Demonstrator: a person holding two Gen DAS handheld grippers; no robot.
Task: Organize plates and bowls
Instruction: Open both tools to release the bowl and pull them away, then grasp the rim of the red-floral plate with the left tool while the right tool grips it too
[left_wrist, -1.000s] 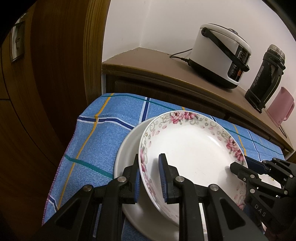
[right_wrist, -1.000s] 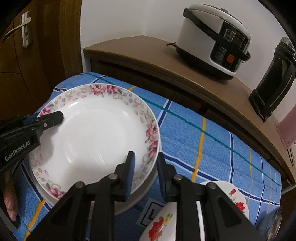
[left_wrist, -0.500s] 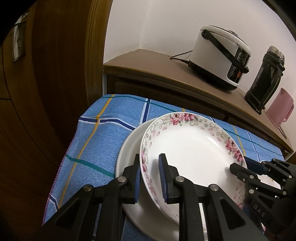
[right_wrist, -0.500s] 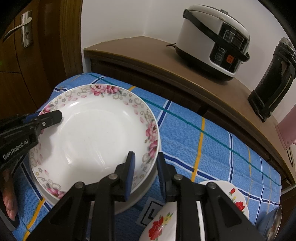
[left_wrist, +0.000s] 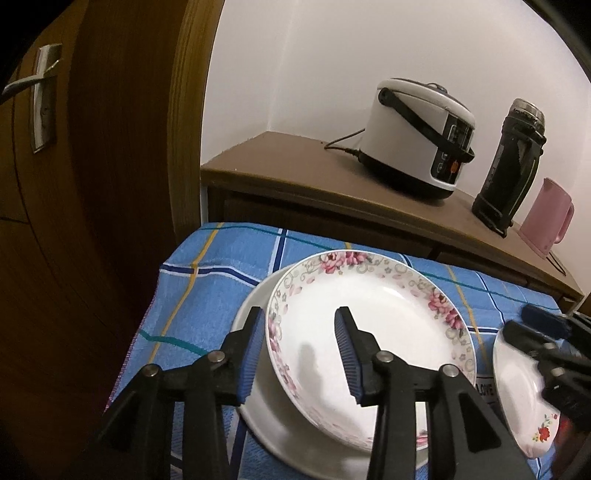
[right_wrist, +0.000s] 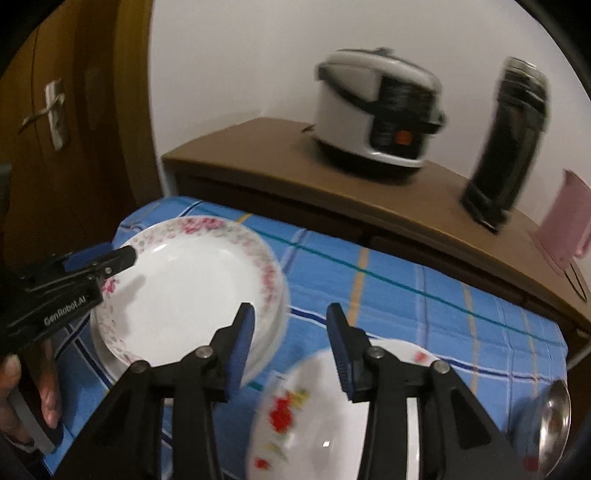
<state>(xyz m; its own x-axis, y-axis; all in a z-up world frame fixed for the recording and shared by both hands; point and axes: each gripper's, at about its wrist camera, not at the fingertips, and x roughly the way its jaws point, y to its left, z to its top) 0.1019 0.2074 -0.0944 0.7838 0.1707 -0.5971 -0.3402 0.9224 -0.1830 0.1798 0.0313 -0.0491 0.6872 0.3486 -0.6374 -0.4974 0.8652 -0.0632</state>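
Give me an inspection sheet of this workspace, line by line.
Surface: blue checked cloth on the table.
Job's things: pink-flower plate stacked on a plain white plate; red-flower dish to the right.
Clutter: metal ladle, card between the plates.
Grippers: left gripper open, astride the pink-flower plate's rim; right gripper open, holding nothing.
Cables: cord from the rice cooker.
Surroundings: sideboard, black flask, pink jug, door.

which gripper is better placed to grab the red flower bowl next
Right, probably. The right gripper is open just above the red-flowered bowl; the left gripper straddles the pink-flowered plate rim.
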